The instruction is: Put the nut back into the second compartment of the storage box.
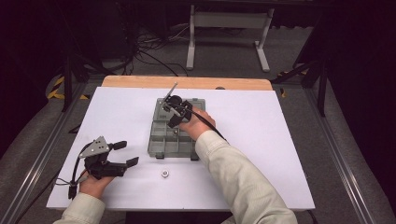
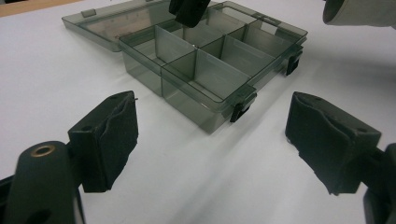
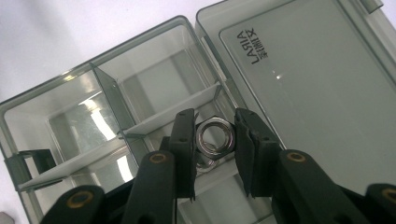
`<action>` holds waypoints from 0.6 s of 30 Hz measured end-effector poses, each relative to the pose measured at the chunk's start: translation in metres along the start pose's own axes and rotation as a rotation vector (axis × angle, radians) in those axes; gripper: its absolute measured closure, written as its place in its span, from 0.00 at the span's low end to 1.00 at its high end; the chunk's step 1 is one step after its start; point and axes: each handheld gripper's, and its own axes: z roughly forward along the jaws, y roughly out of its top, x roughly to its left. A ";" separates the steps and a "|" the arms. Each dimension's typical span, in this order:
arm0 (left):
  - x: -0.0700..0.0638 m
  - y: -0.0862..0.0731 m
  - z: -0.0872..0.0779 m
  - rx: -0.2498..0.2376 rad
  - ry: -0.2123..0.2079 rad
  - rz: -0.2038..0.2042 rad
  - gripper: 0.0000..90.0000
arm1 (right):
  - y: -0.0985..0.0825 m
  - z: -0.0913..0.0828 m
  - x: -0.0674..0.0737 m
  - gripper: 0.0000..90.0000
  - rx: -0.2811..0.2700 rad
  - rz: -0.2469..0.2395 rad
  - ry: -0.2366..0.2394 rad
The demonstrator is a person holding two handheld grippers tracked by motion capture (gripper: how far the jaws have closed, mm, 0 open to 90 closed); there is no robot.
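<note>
The right gripper (image 3: 215,140) pinches a shiny steel hex nut (image 3: 215,136) between its jaws, directly above a compartment of the smoky clear plastic organiser box (image 1: 161,144) beside the hinge of the open lid. The left gripper (image 1: 125,153) rests wide open and empty, left of the box; a second loose nut (image 1: 164,174) lies in front of the box, nearer that hand.

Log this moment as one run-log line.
right gripper: shut on hex nut, over open compartment box | left gripper: open, idle | spare nut: on table
</note>
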 end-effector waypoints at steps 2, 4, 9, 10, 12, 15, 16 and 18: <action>0.000 0.000 0.000 -0.001 0.000 0.001 0.20 | -0.001 0.001 0.001 0.77 0.007 0.011 0.000; 0.000 0.000 -0.001 -0.001 0.003 0.006 0.20 | -0.001 0.002 -0.001 0.77 0.012 0.005 0.002; 0.000 0.000 0.000 -0.003 0.002 0.002 0.20 | -0.003 0.006 0.000 0.77 0.018 0.004 -0.001; 0.000 0.000 0.000 -0.003 0.003 0.001 0.20 | -0.003 0.007 0.001 0.77 0.020 0.009 -0.003; 0.000 0.000 0.000 0.002 0.001 0.001 0.20 | -0.003 0.008 0.000 0.77 0.022 0.002 -0.001; 0.000 0.000 0.000 0.001 0.001 0.002 0.20 | -0.002 0.009 0.000 0.77 0.025 0.004 0.002; 0.000 0.000 0.000 0.001 0.001 0.002 0.20 | -0.002 0.009 0.000 0.77 0.026 0.002 0.000; 0.000 0.000 0.000 0.000 0.001 0.001 0.20 | -0.002 0.010 0.001 0.77 0.024 -0.003 -0.005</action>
